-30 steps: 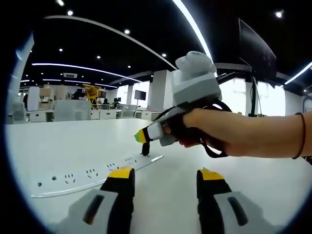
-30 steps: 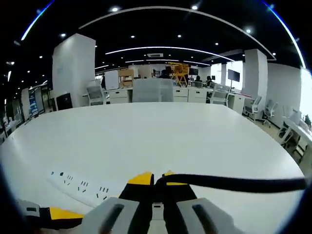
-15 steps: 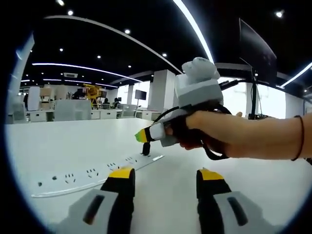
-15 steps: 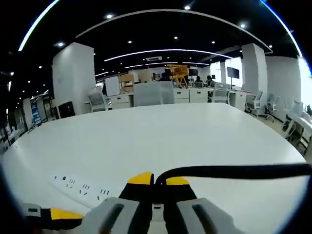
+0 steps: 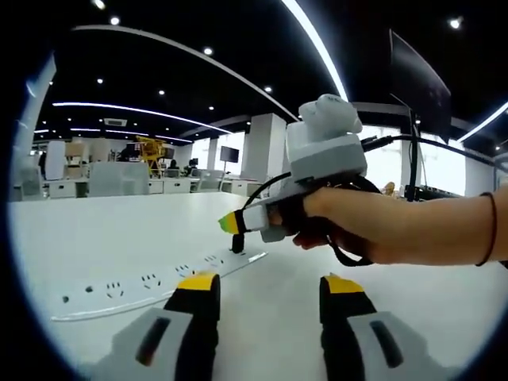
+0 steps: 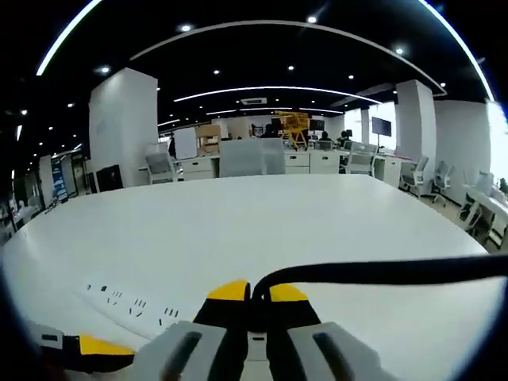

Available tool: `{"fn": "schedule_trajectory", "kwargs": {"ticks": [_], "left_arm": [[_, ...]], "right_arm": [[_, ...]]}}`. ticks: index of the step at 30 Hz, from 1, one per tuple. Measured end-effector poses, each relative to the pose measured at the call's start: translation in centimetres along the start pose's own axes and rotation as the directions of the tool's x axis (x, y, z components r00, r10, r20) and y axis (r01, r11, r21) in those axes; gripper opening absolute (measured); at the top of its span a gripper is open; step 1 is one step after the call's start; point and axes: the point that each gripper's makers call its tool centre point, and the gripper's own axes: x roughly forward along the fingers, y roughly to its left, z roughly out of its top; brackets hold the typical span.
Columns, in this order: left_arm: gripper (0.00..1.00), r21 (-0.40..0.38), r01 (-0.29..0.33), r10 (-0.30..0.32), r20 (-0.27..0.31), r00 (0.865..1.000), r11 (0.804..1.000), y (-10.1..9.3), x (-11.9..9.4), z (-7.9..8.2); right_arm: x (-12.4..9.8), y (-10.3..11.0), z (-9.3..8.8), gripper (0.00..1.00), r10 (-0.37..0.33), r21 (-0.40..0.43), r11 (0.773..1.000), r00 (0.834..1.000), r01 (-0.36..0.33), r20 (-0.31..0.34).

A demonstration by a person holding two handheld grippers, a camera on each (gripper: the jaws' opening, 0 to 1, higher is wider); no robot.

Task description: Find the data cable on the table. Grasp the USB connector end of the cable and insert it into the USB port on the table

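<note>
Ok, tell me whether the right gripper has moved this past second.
Yes, slightly. In the left gripper view the body of the right gripper has shifted right and down, away from the white pillar, while its tip stays above the power strip.

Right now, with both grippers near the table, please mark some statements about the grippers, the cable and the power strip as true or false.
1. The left gripper has its jaws apart with nothing between them. True.
2. The right gripper is shut on a black cable. True.
3. The power strip lying on the table is black. False: it is white.
4. In the right gripper view, the cable runs off to the left. False: it runs off to the right side of that view.
5. A bare hand holds the right gripper above one end of the power strip. True.
</note>
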Motion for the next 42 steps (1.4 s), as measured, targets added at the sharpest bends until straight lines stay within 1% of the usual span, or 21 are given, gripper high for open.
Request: {"fn": "schedule_trajectory", "kwargs": {"ticks": [1,7,10,16,29,42], "left_arm": [[0.51,0.000,-0.001,0.001,-0.001,1.000,1.000,0.02,0.01,-0.02],[0.51,-0.002,-0.013,0.013,-0.003,1.000,1.000,0.24,0.07,-0.07],[0.51,0.001,-0.024,0.024,-0.006,1.000,1.000,0.42,0.10,-0.12],[0.51,0.009,-0.026,0.026,-0.010,1.000,1.000,0.41,0.15,-0.19],[0.51,0.000,-0.025,0.025,0.003,1.000,1.000,0.43,0.06,0.07],[0.51,0.009,-0.025,0.025,0.014,1.000,1.000,0.36,-0.04,0.33]], "right_arm": [[-0.07,0.07,-0.01,0.08,-0.010,-0.034,0.999,1.000,0.010,-0.004],[-0.10,0.02,-0.01,0.08,-0.014,-0.027,1.000,1.000,0.013,-0.009],[-0.17,0.09,-0.03,0.08,-0.021,-0.050,0.999,1.000,0.020,-0.013],[0.05,-0.04,0.08,0.08,-0.015,-0.045,0.999,1.000,0.015,-0.012],[0.24,-0.17,0.22,0.08,-0.012,-0.043,0.999,1.000,0.012,-0.007],[0.36,-0.17,0.36,0.09,-0.014,-0.089,0.996,1.000,0.014,-0.007]]}}
